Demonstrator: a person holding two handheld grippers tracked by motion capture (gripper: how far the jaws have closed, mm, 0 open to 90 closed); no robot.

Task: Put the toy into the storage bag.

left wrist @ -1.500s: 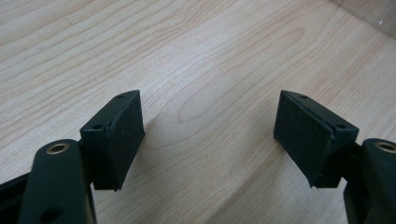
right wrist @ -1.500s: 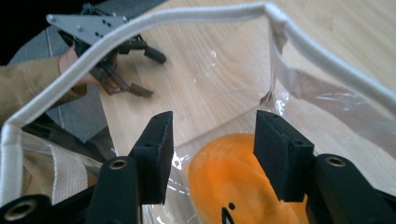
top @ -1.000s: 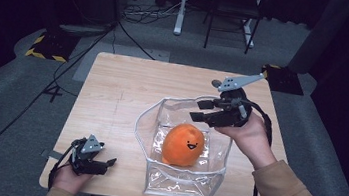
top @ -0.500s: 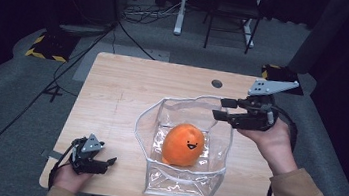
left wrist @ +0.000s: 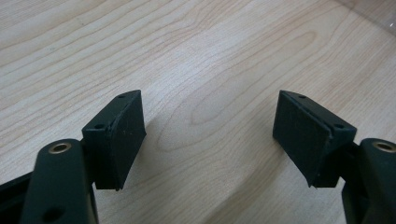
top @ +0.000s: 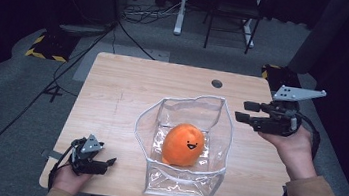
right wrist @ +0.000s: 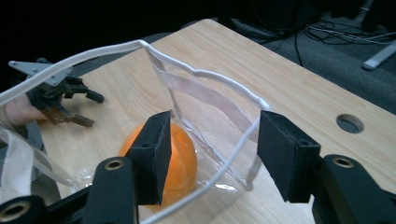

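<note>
- One orange plush ball [top: 184,144] already sits inside the clear bag [top: 221,115] at mid-table; I judge loading done.
- My right gripper [top: 245,112] hangs wide, empty, just beside the bag's rim.
- My left gripper [top: 104,164] rests wide, empty, well apart.
- Closing may remain.

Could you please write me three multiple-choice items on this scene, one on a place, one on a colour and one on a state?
1. Where is the plush ball?
A. inside the clear bag
B. on the floor
C. on the chair

2. What colour is the plush ball?
A. blue
B. orange
C. green

3. How is the right gripper?
A. shut on the ball
B. shut on the bag's rim
C. open, holding nothing

Key: 1 A, the ball sits within the bag's clear walls; 2 B, it is orange with a smiling face; 3 C, its fingers stand apart, gripping nothing.
</note>
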